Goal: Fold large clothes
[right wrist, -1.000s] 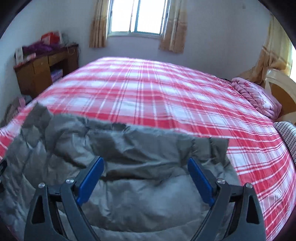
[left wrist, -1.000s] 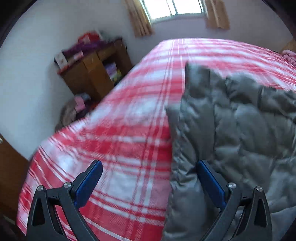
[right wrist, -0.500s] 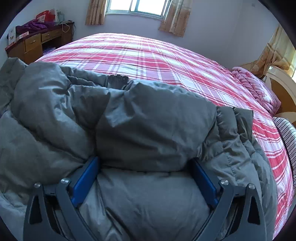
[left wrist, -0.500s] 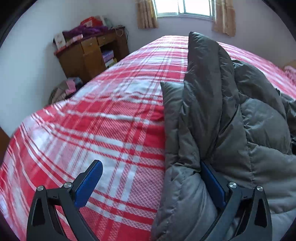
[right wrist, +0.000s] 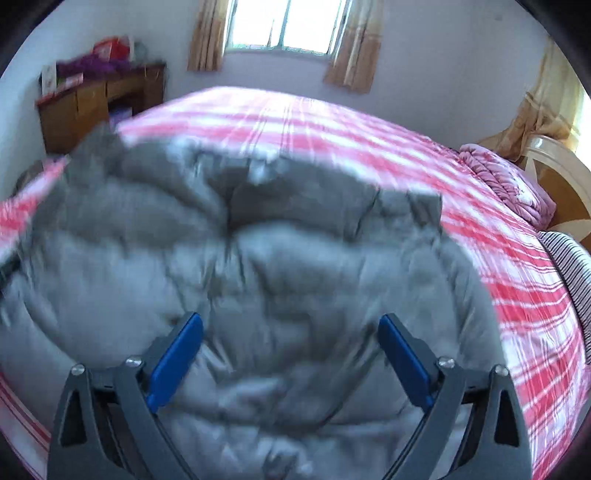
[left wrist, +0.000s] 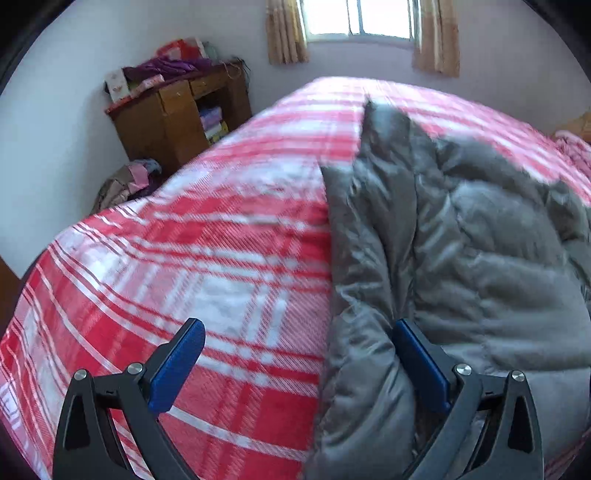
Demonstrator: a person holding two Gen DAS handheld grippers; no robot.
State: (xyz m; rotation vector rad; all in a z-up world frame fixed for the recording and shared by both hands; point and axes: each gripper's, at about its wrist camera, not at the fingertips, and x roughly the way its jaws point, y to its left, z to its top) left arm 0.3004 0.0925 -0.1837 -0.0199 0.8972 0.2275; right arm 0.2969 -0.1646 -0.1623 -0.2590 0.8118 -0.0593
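A grey puffy down jacket [left wrist: 480,251] lies bunched on the red-and-white plaid bed [left wrist: 221,266]. My left gripper [left wrist: 299,354] is open at the jacket's left edge; its right finger [left wrist: 421,365] presses against the grey fabric and its left finger [left wrist: 177,365] is over the bedspread. In the right wrist view the jacket [right wrist: 280,258] fills the lower frame, blurred by motion. My right gripper [right wrist: 290,354] is open above it with nothing between its fingers.
A wooden desk [left wrist: 177,114] with clutter stands at the left wall, with clothes heaped on the floor [left wrist: 125,181] beside it. A pink blanket [right wrist: 506,184], a striped pillow [right wrist: 569,266] and the headboard [right wrist: 561,177] are at the right. A window [right wrist: 284,26] is behind the bed.
The jacket, bulging up high in front of both cameras half a second ago, has dropped lower and flatter on the bed. Both grippers have pulled back and up; both stay open.
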